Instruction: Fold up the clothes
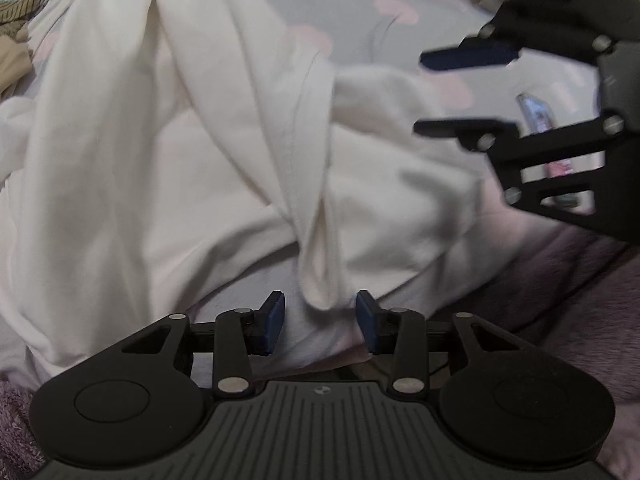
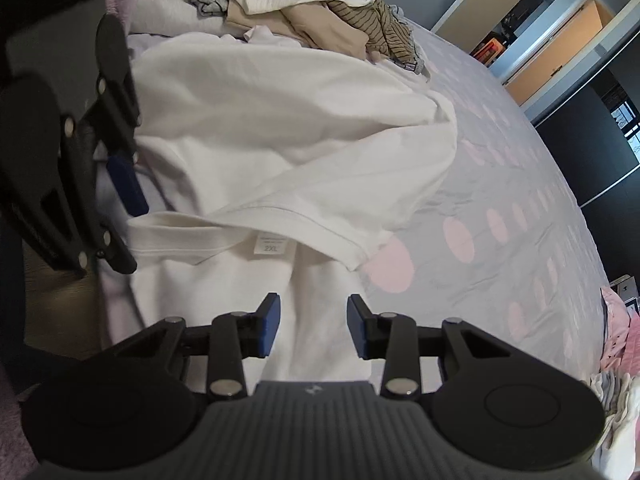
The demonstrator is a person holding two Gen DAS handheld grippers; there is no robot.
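Soft, limp white cotton T-shirt (image 2: 280, 140) is slumping between my left gripper (image 1: 320, 322) and right gripper (image 2: 314, 326), both gaping empty, so I am eyeing the ribbed collar (image 2: 180, 232) at ten o'clock.

White T-shirt (image 2: 248, 128): one, spread on bed sheet (image 2: 520, 240): one. Size label (image 2: 271, 245): one. Clothes pile (image 2: 304, 4): one, garment count unclear. Grippers: two, left gripper (image 1: 320, 322), right gripper (image 2: 313, 326).

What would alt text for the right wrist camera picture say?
A crumpled white T-shirt with a 2XL neck tag lies on a grey bedsheet with pink dots, under the open right gripper. The left gripper reaches in beside the collar.
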